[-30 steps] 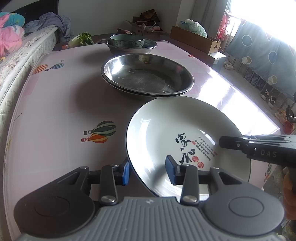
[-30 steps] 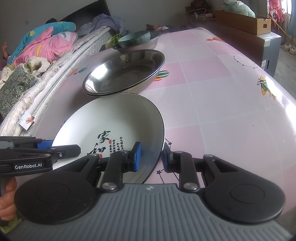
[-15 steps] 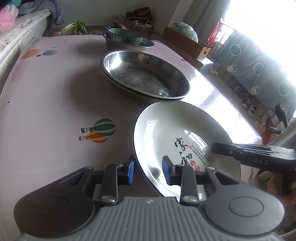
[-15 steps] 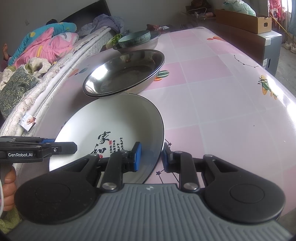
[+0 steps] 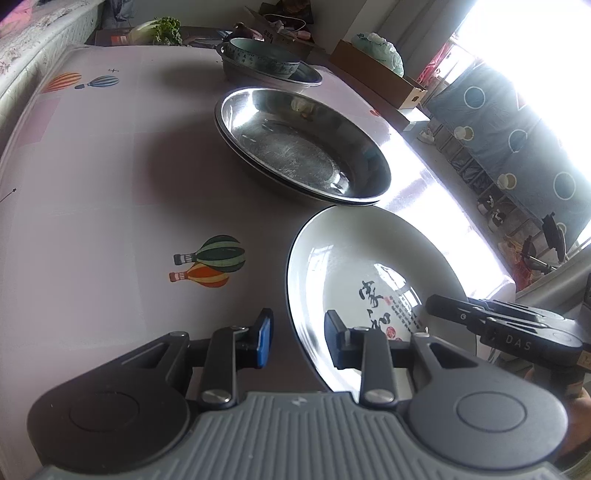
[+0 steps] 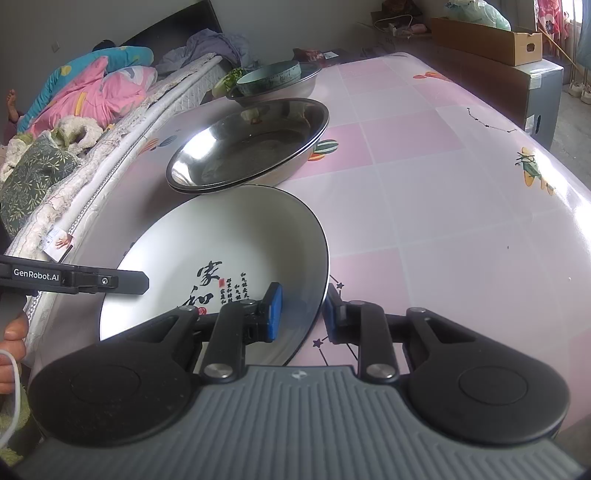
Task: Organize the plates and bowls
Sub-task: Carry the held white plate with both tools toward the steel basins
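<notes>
Pink table (image 6: 443,206) bears stacked steel basins (image 5: 303,147) just beyond white plate (image 6: 229,251).

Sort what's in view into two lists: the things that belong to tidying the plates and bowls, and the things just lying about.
For the job:
white plate
steel dishes, stacked
green bowl in a steel basin

Lying about:
cardboard box
bedding
leafy greens
</notes>
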